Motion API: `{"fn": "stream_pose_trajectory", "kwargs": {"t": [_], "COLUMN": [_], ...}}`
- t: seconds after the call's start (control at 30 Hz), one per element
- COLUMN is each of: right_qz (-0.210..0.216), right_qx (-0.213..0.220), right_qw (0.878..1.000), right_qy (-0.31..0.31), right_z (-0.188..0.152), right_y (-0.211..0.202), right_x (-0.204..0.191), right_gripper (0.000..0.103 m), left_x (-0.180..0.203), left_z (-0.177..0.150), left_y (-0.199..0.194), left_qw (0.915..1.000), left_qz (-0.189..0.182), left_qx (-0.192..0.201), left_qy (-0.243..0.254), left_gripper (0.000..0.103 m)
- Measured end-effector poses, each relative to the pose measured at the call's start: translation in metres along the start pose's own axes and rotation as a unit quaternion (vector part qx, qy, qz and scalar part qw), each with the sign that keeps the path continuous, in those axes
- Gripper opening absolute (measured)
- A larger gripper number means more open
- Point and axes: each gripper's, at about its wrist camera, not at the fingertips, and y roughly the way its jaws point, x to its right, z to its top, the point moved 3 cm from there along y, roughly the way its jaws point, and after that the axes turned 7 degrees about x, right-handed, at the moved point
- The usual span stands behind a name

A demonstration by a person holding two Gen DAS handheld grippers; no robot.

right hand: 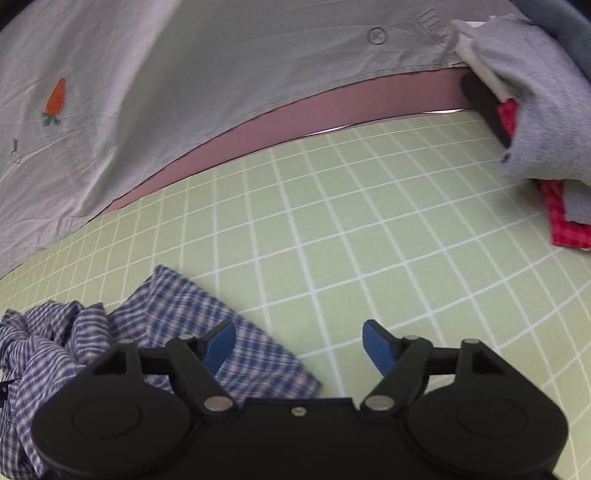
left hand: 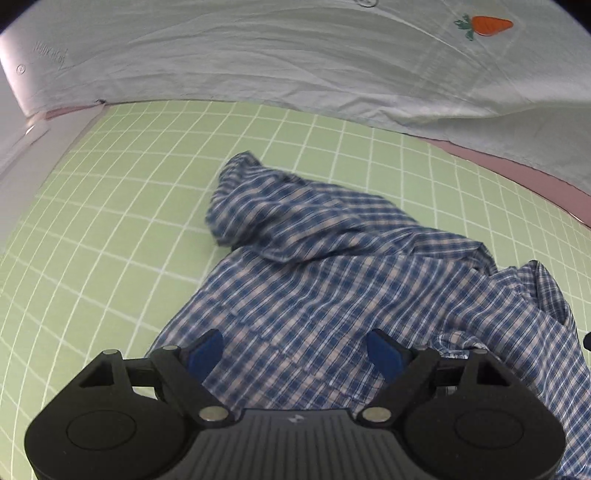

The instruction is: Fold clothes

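Left gripper (left hand: pixel 295 349): your jaws apart, over the plaid shirt (left hand: pixel 332 288).
Right gripper (right hand: pixel 299 345): jaws apart, shirt hem seemingly under your left jaw.

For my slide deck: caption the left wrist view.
Open left tool above a crumpled blue plaid shirt on a green grid mat.

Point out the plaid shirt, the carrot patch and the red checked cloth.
plaid shirt (left hand: pixel 332 295), left wrist view, middle of its body.
carrot patch (left hand: pixel 493 25), left wrist view, orange root.
red checked cloth (right hand: pixel 565 221), right wrist view, lower flap.
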Motion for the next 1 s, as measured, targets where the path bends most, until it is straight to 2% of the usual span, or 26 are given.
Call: {"fn": "stream_pose_trajectory", "kwargs": {"t": [0.2,0.37,0.4,0.47,0.5,0.53,0.57,0.6,0.63,0.67,0.8,1.0], "right_qz": [0.014,0.034,0.045,0.054,0.053,0.052,0.058,0.065,0.066,0.063,0.055,0.065], "right_qx": [-0.017,-0.020,-0.017,-0.011,-0.010,-0.009,-0.010,-0.012,-0.014,-0.015,-0.012,0.037], "right_qw": [0.998,0.995,0.994,0.992,0.990,0.987,0.986,0.986,0.988,0.988,0.992,0.995], "right_qy": [-0.061,-0.093,-0.096,-0.117,-0.134,-0.153,-0.153,-0.150,-0.142,-0.137,-0.111,-0.062], "right_z": [-0.008,-0.016,-0.018,-0.020,-0.022,-0.023,-0.023,-0.023,-0.023,-0.023,-0.028,-0.036], "right_y": [0.020,0.024,0.023,0.020,0.019,0.018,0.017,0.016,0.016,0.016,0.003,-0.059], "right_x": [-0.031,-0.039,-0.039,-0.041,-0.043,-0.045,-0.044,-0.044,-0.043,-0.042,-0.034,-0.029], "right_gripper": [0.087,0.084,0.081,0.061,0.056,0.047,0.035,0.030,0.016,0.009,0.005,0.004], "left_x": [-0.008,0.001,0.003,0.005,0.005,0.005,0.004,0.004,0.003,0.003,-0.002,-0.017], "left_z": [-0.019,-0.016,-0.016,-0.015,-0.015,-0.014,-0.014,-0.014,-0.014,-0.014,-0.014,-0.031], "left_y": [0.005,0.012,0.013,0.016,0.017,0.018,0.018,0.016,0.015,0.012,-0.011,-0.061], "left_qw": [0.9996,0.9997,0.9997,0.9997,0.9997,0.9998,0.9998,0.9998,0.9998,0.9998,1.0000,0.9991], "left_qz": [0.013,0.011,0.010,0.009,0.009,0.008,0.008,0.007,0.006,0.006,-0.003,-0.027], "left_qx": [-0.023,-0.021,-0.019,-0.018,-0.018,-0.017,-0.018,-0.018,-0.018,-0.018,0.000,0.028], "left_qy": [0.000,0.011,0.014,0.014,0.012,0.009,0.007,0.006,0.005,0.004,0.001,-0.013], "left_gripper": [0.086,0.086,0.086,0.086,0.087,0.087,0.087,0.087,0.087,0.087,0.087,0.087]}}
